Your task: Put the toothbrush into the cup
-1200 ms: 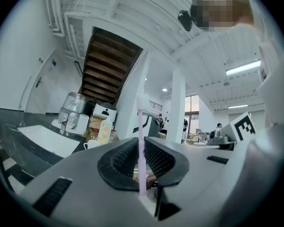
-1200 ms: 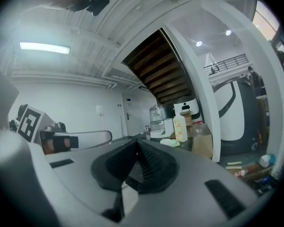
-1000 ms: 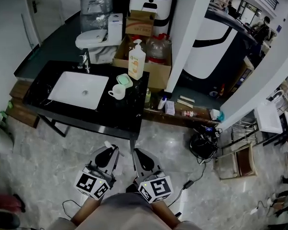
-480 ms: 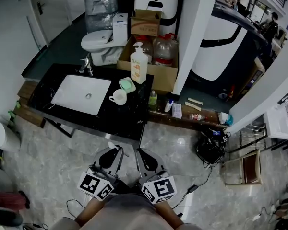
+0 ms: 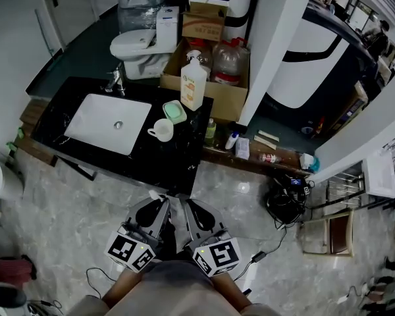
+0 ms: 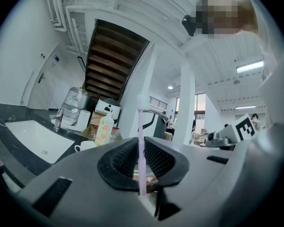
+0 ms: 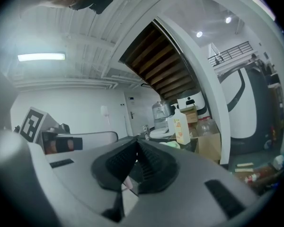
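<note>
A white cup (image 5: 162,130) stands on the black counter (image 5: 151,163), just right of the sink, and it shows small in the left gripper view (image 6: 86,145). My left gripper (image 5: 162,204) hangs over the floor in front of the counter, well short of the cup. It is shut on a pale lilac toothbrush (image 6: 141,126) that stands upright between the jaws, bristles up. In the head view only the toothbrush tip (image 5: 154,195) peeks out. Beside it, my right gripper (image 5: 187,207) has its jaws closed together (image 7: 136,144) with nothing in them.
A white sink (image 5: 107,123) with a tap (image 5: 113,82) fills the counter's left half. A green soap dish (image 5: 174,112) and a soap bottle (image 5: 193,83) stand behind the cup. A cardboard box (image 5: 207,78), a toilet (image 5: 137,45) and a white pillar (image 5: 276,45) lie beyond.
The view has shifted and the counter sits a little closer to my grippers. Both grippers have drawn nearer to each other; the left one keeps its hold on the toothbrush.
</note>
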`<state>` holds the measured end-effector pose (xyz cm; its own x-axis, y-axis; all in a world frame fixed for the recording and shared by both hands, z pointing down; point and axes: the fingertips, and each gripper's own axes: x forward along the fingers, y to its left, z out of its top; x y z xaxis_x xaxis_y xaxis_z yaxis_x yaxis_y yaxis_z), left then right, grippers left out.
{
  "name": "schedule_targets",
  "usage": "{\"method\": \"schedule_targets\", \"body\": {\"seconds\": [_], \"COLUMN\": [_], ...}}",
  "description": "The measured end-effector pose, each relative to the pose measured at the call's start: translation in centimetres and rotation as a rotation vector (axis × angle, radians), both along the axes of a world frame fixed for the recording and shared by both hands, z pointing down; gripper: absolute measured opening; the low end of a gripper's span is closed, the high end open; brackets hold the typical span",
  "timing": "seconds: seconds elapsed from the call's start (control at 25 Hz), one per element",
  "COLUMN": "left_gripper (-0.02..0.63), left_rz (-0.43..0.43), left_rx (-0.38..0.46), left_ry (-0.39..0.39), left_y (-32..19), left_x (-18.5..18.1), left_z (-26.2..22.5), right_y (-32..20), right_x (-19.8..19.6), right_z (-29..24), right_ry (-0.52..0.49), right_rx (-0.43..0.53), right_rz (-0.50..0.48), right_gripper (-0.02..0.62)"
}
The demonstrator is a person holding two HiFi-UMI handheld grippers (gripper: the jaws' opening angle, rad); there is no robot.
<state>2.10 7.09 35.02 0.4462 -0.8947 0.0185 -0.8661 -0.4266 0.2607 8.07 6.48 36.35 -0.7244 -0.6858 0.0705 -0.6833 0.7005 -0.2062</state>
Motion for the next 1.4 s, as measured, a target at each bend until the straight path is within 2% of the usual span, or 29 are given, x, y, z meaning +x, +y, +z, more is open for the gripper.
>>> {"method": "schedule_targets", "body": {"seconds": [0.56, 0.96, 1.4], "left_gripper": [0.044, 0.044, 0.044], "left_rz": [0.003, 0.042, 0.112], "left_rx": [0.005, 0.016, 0.047], "left_ry": [0.038, 0.05, 0.081], "left_y": [-8.6, -15.3, -19.5], "left_x": [-4.2, -8.1, -12.0], "left_z": [0.0, -0.3, -1.1], "right_y": [-8.1, -14.2, -17.6], "right_x": [-4.7, -8.7, -13.1], "right_z": [0.6, 0.6, 0.5], "right_ry": [0.039, 0.069, 0.112], "right_rx": [-0.013, -0.015, -0.008], "right_rz": [-0.023, -0.001, 0.04], "right_gripper": [0.006, 0.006, 0.006]}}
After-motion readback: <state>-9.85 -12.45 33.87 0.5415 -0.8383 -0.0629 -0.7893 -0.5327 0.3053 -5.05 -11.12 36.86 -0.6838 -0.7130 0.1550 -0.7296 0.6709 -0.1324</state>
